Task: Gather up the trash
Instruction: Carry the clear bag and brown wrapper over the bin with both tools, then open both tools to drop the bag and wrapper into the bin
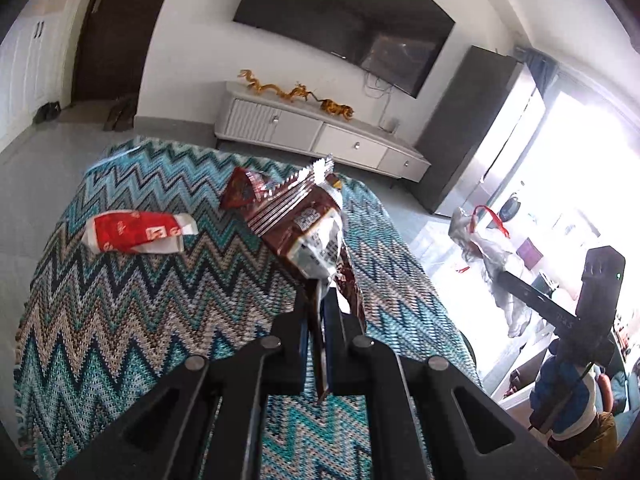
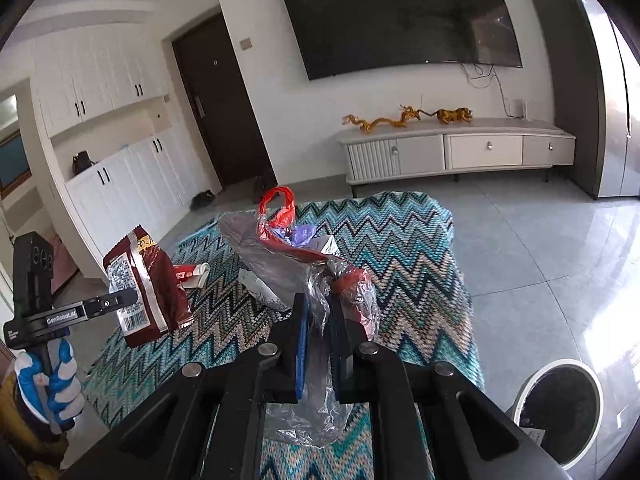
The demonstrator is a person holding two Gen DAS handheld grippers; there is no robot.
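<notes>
My left gripper [image 1: 319, 300] is shut on a brown and silver snack wrapper [image 1: 298, 224] and holds it above the zigzag cloth. The wrapper also shows in the right wrist view [image 2: 144, 280], held by the left gripper [image 2: 134, 298] at the left. My right gripper [image 2: 319, 312] is shut on a grey plastic trash bag with red handles [image 2: 280, 252], raised over the cloth; the bag also hangs at the right in the left wrist view [image 1: 486, 252]. A red and white wrapper [image 1: 136, 232] lies on the cloth, partly hidden in the right wrist view [image 2: 192, 273].
A table covered in blue zigzag cloth [image 1: 120, 320] lies below both grippers. A round white bin with a dark inside [image 2: 558, 400] stands on the tiled floor at the right. A TV cabinet [image 2: 460, 152] and a wall TV are beyond.
</notes>
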